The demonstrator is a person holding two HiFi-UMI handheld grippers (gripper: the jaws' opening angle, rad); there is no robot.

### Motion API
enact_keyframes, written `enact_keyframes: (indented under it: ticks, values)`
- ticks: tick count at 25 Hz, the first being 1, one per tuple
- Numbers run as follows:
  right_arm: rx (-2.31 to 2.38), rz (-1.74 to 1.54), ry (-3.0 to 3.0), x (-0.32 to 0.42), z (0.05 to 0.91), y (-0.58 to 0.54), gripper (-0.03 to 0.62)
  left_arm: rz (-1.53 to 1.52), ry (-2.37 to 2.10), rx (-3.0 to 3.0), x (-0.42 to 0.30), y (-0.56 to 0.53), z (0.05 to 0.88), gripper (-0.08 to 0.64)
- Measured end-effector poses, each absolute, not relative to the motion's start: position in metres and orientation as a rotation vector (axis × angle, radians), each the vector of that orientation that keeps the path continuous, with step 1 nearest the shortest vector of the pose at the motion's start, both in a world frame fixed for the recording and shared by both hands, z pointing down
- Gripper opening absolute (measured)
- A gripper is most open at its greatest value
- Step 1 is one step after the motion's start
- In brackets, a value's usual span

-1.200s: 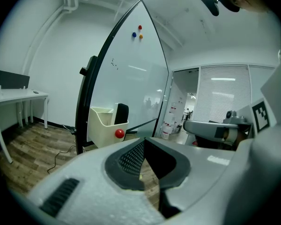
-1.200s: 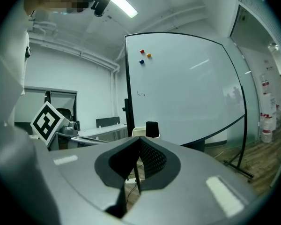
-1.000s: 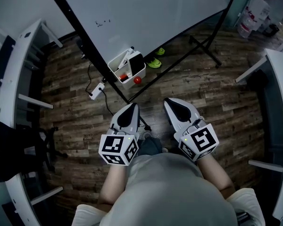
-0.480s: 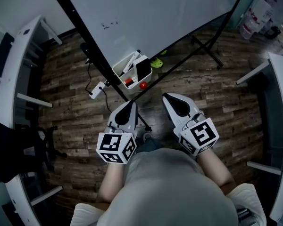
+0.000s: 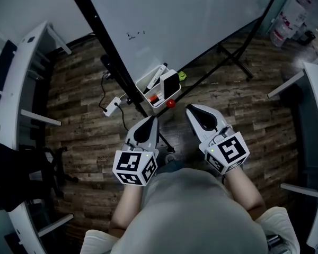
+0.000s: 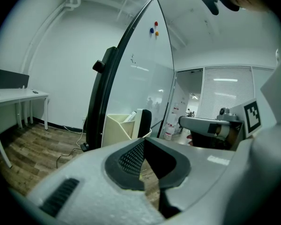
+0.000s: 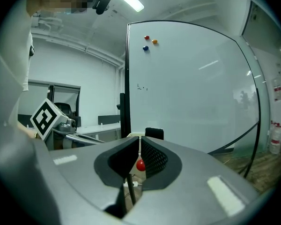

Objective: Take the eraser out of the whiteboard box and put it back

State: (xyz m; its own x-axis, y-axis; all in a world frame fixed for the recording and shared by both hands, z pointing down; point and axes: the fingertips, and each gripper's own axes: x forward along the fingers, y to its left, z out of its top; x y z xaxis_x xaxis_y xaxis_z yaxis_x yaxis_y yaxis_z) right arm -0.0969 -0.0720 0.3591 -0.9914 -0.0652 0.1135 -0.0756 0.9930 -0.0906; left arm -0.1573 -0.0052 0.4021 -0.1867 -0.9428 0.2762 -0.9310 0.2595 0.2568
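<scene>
A: Below the whiteboard (image 5: 201, 15), where's the eraser (image 5: 171, 81)?

B: Upright in the whiteboard box (image 5: 144, 87), a black slab in smooth white plastic. Left tongs (image 5: 148, 121) and right tongs (image 5: 195, 112) are both closed, empty, well short. Part one pair before reaching; pinch its flat faces.

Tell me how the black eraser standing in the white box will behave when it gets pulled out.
The eraser looks like a stiff slab, so it should probably keep its shape. It stands upright above the rim of the box, so a straight lift likely frees it. It may nudge the marker beside it.
</scene>
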Motion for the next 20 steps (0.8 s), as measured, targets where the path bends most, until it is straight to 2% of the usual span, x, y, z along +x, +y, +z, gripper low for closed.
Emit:
enact_keyframes:
  ticks: [7, 20]
  values:
    - [0.112, 0.14, -3.039, -0.105, 0.358, -0.085, 0.055, -0.028, -2.161, 1.724, -0.165, -0.007, 0.4, 0.005]
    - [-0.175, 0.092, -3.017, -0.14, 0.357, -0.1, 0.192, -0.049, -2.229, 1.623, -0.175, -0.025, 0.398, 0.005]
